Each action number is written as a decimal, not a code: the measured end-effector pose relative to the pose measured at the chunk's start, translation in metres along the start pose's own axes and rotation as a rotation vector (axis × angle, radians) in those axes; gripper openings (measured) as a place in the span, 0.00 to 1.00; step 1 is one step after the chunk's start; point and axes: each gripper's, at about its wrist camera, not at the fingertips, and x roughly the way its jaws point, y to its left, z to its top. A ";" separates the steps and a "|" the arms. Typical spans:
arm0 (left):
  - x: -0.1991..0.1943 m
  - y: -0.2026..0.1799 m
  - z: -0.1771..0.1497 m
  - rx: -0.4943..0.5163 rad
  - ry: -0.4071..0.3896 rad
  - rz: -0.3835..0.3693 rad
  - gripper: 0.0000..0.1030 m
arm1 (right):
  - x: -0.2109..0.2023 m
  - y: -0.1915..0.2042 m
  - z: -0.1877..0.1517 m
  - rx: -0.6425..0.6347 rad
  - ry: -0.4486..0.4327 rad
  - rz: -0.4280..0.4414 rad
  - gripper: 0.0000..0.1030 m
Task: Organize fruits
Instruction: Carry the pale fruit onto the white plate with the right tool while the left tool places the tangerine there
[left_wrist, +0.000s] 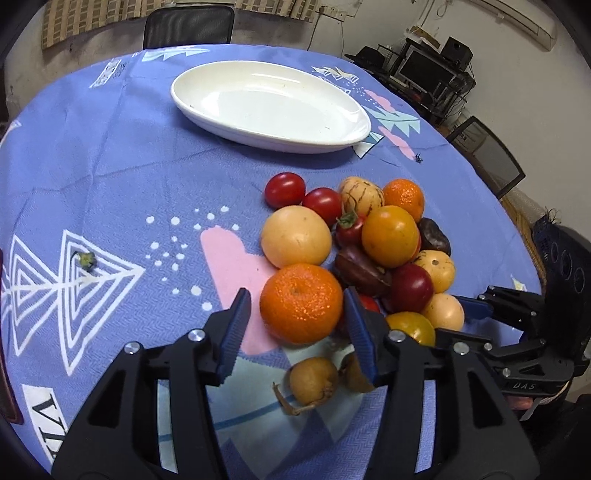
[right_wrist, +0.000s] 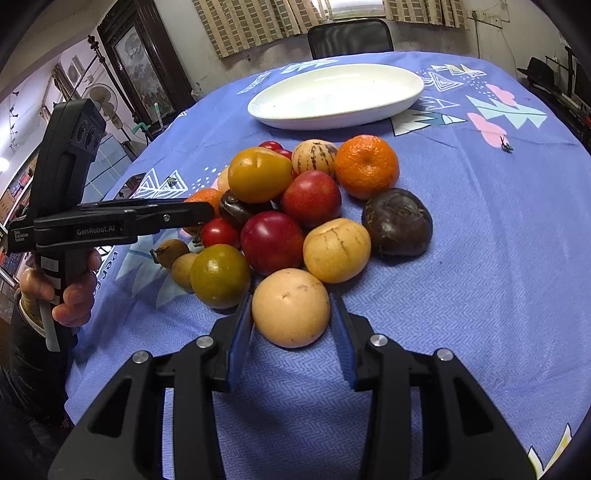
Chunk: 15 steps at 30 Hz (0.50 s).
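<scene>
Left wrist view: the round table (left_wrist: 110, 155) under a blue patterned cloth carries a white oval ceramic dish (left_wrist: 269, 105) at the far side, bare inside. Nearer lies a heap of mixed fruits (left_wrist: 373, 243). The left hand-held gripper (left_wrist: 295, 328) stands spread around a bright orange tangerine (left_wrist: 301, 302), pads not pressing. The right hand-held gripper (right_wrist: 291, 332) brackets a pale yellow round fruit (right_wrist: 290, 307), its left pad touching and its right pad just clear, at the heap's near edge.

A black office chair (right_wrist: 351, 37) stands behind the patterned blue tablecloth (right_wrist: 480, 258), with what looks like a monitor (left_wrist: 424, 68) on shelving.
</scene>
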 end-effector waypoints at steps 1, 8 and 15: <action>0.000 0.003 0.000 -0.021 0.002 -0.023 0.50 | 0.000 -0.001 0.000 -0.001 0.000 -0.001 0.41; -0.006 -0.005 -0.008 -0.004 -0.039 0.018 0.45 | -0.009 0.004 -0.003 -0.022 -0.009 -0.034 0.40; -0.030 -0.011 -0.013 0.007 -0.103 0.003 0.45 | -0.037 0.004 0.000 -0.027 -0.055 -0.009 0.40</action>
